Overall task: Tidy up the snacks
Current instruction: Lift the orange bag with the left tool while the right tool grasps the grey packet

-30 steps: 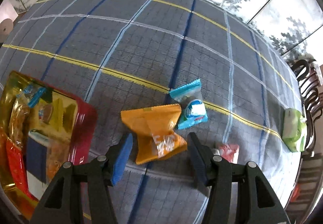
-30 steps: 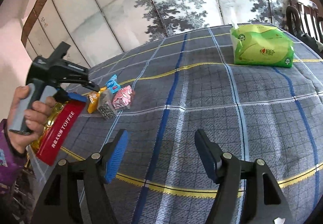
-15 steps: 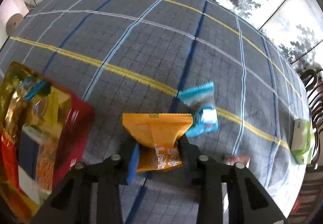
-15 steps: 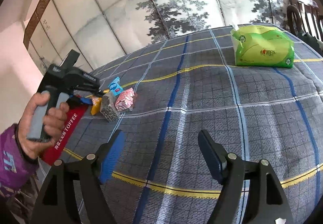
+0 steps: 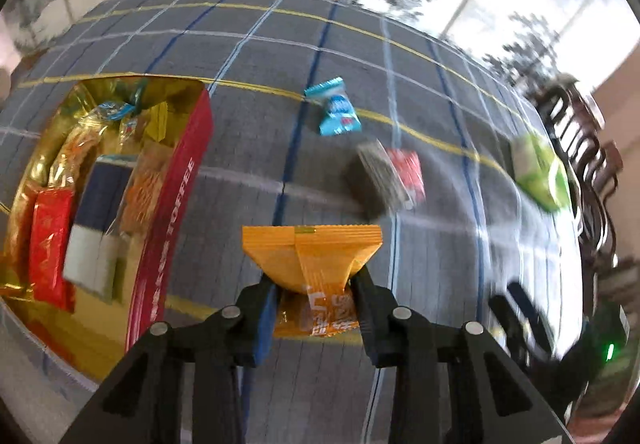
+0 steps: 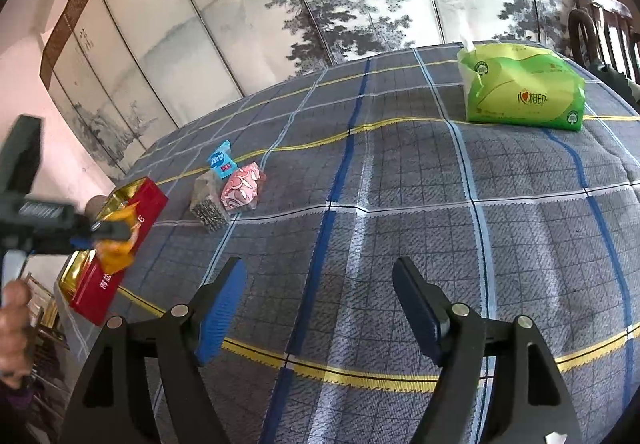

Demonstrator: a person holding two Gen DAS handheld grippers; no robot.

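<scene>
We see a grey plaid tablecloth [image 6: 400, 172] with blue, white and yellow lines covering the table. At two o'clock in the right wrist view, a green tissue pack [image 6: 520, 92] rests on it, dark wooden chairs [image 6: 600, 32] just beyond. From nine to one o'clock stands a folding screen [image 6: 320, 4] painted with ink trees.

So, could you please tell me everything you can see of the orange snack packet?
The orange snack packet is a glossy, crinkly film pouch with a crimped, serrated top edge, a centre seam and pale lettering lower down. It is pinched at its middle between the fingers of the left hand-held gripper, so its top fans out wide. From the right wrist view it hangs clear of the tablecloth, beside the red toffee box. Nothing but the gripper appears to touch it.
</scene>
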